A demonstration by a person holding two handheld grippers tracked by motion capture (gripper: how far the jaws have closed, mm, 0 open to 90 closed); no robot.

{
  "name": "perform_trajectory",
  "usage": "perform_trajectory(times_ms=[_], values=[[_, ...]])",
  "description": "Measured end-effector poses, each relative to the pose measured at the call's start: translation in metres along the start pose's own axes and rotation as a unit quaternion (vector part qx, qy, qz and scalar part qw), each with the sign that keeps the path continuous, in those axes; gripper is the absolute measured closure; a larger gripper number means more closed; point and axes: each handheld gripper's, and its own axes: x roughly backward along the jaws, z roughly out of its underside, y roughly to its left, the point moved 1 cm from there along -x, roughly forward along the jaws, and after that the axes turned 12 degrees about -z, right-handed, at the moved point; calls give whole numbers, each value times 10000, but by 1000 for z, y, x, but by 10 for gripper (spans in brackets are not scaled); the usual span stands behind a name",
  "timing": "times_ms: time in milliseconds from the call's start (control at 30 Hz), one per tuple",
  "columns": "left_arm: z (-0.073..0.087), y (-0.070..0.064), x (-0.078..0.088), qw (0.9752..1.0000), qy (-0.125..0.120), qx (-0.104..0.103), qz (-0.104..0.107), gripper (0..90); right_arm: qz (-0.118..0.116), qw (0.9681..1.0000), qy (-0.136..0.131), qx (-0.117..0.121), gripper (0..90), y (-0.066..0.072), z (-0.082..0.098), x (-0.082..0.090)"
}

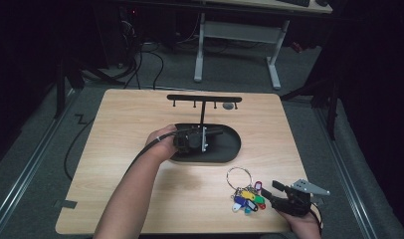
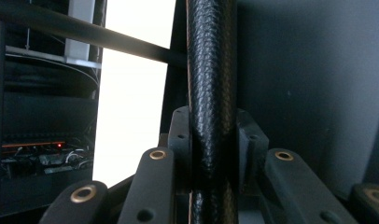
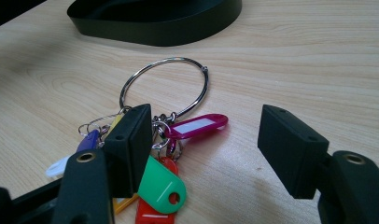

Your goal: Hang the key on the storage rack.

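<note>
The left tongs (image 1: 216,133) lie level over the black oval base (image 1: 232,148) of a key stand in the middle of the wooden counter (image 1: 115,149), and they are clamped on the stand's upright black post (image 2: 211,93), which runs straight up between the two jaws in the left gripper view. Above, the stand's crossbar (image 1: 204,98) carries a row of small hooks. The right tongs (image 3: 211,154) rest low at the near right corner of the counter, jaws standing apart and gripping nothing. A bunch of coloured key tags (image 3: 159,186) on a big metal ring (image 3: 166,88) lies flat on the counter just in front of them, well apart from the stand; the left jaw sits over the tags and the pink tag (image 3: 197,126) points into the gap.
</note>
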Motion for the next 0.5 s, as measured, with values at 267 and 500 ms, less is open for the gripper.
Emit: perform_trajectory(times_ms=[267,500], values=[[4,-4,-10,9998,163,-43,62,723,-23,10000,31,-11,361,-1,0,0],[1,-7,-11,9985,371,164,360,681,-31,10000,41,-6,360,-1,1,0]])
